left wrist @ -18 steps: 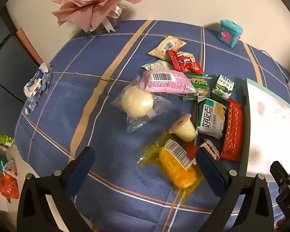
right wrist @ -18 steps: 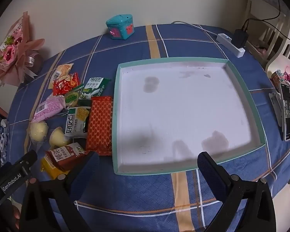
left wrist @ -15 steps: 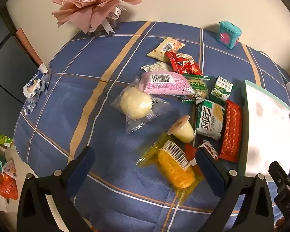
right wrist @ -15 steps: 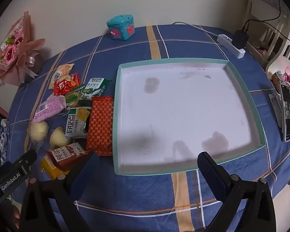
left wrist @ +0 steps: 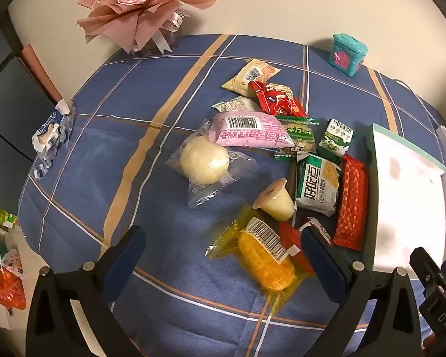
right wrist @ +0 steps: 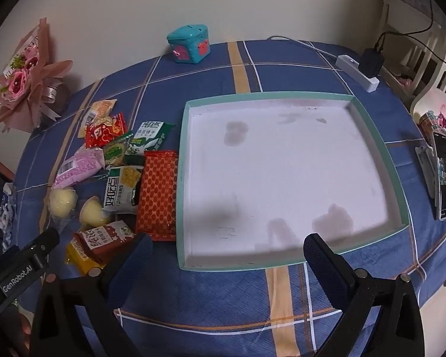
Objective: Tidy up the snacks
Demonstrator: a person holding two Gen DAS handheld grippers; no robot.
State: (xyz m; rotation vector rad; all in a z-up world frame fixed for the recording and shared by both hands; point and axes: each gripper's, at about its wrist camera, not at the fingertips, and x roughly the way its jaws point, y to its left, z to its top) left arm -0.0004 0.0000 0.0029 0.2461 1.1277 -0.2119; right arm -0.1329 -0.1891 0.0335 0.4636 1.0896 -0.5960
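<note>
So far no snack is in the tray (right wrist: 282,175); it lies bare, and the snacks (left wrist: 282,160) are in a heap just beside its left rim on the desk (left wrist: 128,148). My left gripper (left wrist: 223,255) and right gripper (right wrist: 229,255) both hover with jaws spread wide, holding nothing. I judge the sorting is only starting: next I should lower the left jaws over the yellow corn packet (left wrist: 264,258), nearest to them.

Wide-open left gripper (left wrist: 223,255) above yellow corn packet (left wrist: 263,257), snack pile (left wrist: 282,148) beside teal-rimmed tray (left wrist: 371,160).
</note>
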